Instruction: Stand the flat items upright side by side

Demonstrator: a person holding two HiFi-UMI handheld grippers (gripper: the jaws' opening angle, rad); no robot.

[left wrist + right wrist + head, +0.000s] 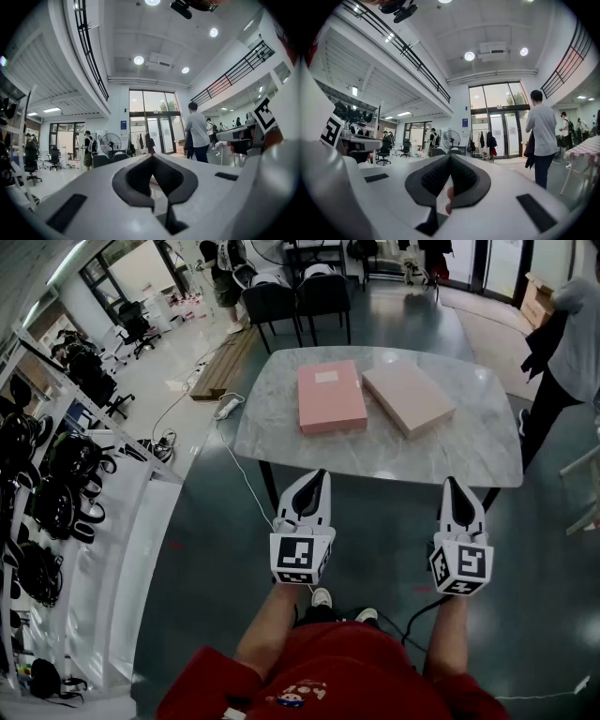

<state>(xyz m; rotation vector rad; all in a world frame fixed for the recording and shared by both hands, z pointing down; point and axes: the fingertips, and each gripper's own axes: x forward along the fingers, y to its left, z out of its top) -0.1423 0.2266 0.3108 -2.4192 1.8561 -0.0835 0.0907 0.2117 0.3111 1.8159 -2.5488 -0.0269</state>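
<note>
Rack [37, 493], far left, hung with dark gear too small to identify; power strip [228, 407], on the floor off the table's left corner, white cable running from it under the near edge; two black chairs [298, 298], side by side beyond the table; table [281, 451], pale marble top with rounded corners; pink box [331, 397], lying flat on the marble left of centre, pale label at its far end; tan box [408, 397], also flat, just beside the pink one on its right, skewed, a narrow wedge of marble between them; left gripper [319, 476], held level short of the table's near edge, pointing at it, jaws closed tip to tip on nothing, dark pads [136, 180] meeting in the left gripper view; right gripper [453, 484], level alongside and well apart from the left, likewise short of the table, jaws pressed together and empty, ribbed pads [436, 178] meeting in the right gripper view; bystander [574, 329], grey top, dark trousers, standing off the table's right end.
</note>
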